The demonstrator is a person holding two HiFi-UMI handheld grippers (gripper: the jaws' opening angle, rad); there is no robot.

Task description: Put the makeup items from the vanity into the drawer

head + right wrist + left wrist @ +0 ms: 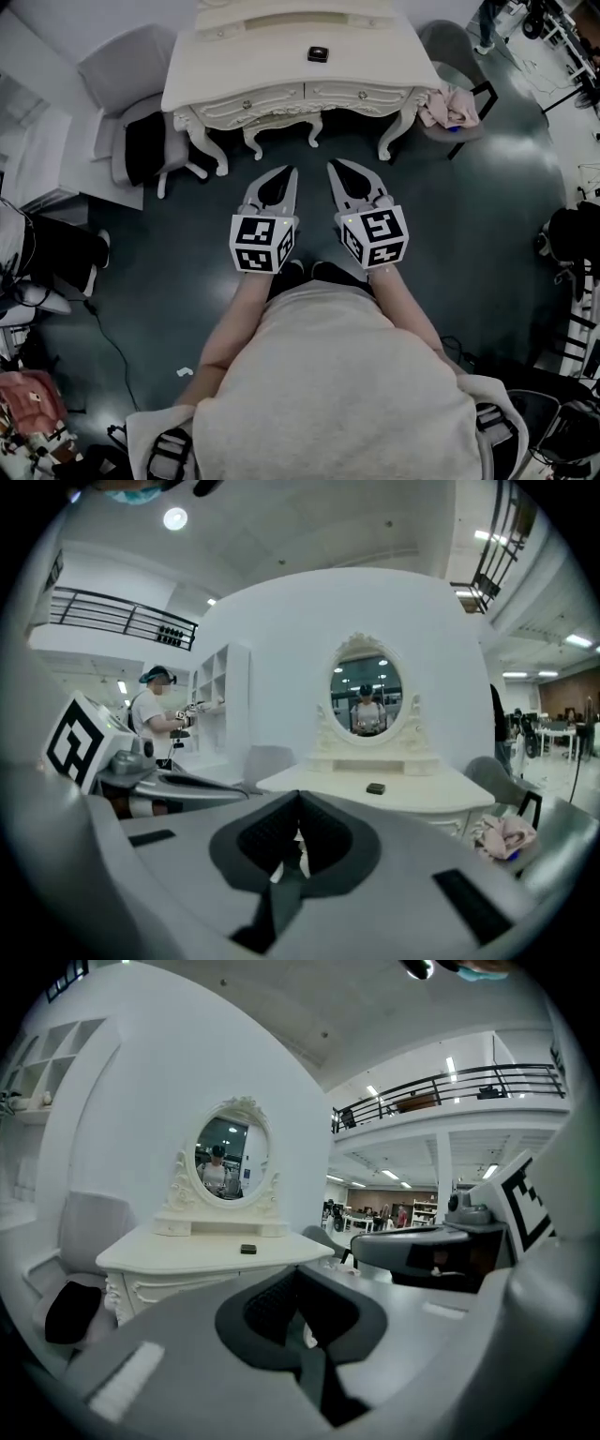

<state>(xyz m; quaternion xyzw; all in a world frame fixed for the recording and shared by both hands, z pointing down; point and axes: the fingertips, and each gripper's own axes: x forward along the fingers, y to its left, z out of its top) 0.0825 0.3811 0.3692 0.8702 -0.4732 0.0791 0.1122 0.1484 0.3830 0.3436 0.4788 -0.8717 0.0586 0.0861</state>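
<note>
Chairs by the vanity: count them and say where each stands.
2. One grey chair stands at the vanity's left end; the other chair at its right end, a pink cloth on it. None seems hidden.

One vanity [253,56], one makeup item [318,53], two chairs [127,70]

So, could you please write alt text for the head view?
Seen from above, a person holds the left hand-held gripper and right hand-held gripper, both shut and empty, toward a white vanity. A small dark item lies on its top; its drawers are closed.

Cream vanity [281,56], black compact [318,53]
</note>
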